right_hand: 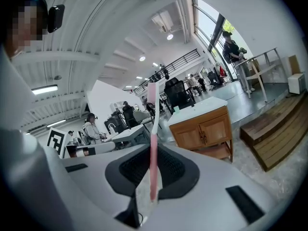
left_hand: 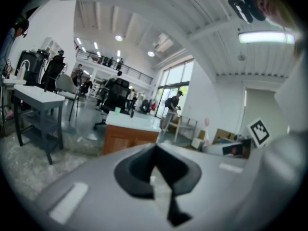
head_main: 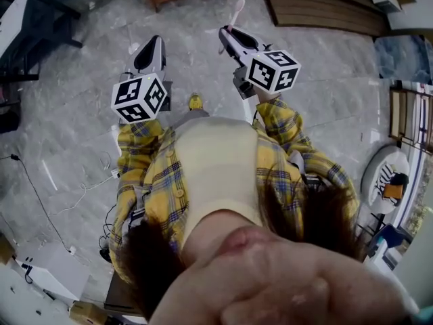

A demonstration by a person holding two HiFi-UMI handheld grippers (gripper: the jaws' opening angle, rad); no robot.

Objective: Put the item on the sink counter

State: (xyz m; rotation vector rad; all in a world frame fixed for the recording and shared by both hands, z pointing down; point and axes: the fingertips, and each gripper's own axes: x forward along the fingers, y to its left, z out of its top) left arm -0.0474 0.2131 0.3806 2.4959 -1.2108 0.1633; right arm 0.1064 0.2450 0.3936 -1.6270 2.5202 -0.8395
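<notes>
The right gripper (right_hand: 152, 154) is clenched on a slim pink-and-white plastic stick (right_hand: 153, 129), which rises from between its jaws towards 12 o'clock. In the head view the stick's pale tip pokes out beyond the gripper at 12 o'clock. The left gripper (left_hand: 155, 150) has its jaws pressed together with nothing between them. A white-topped brown wooden cabinet (right_hand: 201, 127) stands on the floor at 1 o'clock of the stick.

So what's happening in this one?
A person stands with a gripper in each hand. The right gripper is shut on a thin pink stick, possibly a toothbrush. The left gripper is shut with nothing in it. A white-topped wooden cabinet stands ahead, the stick not yet on it.
</notes>
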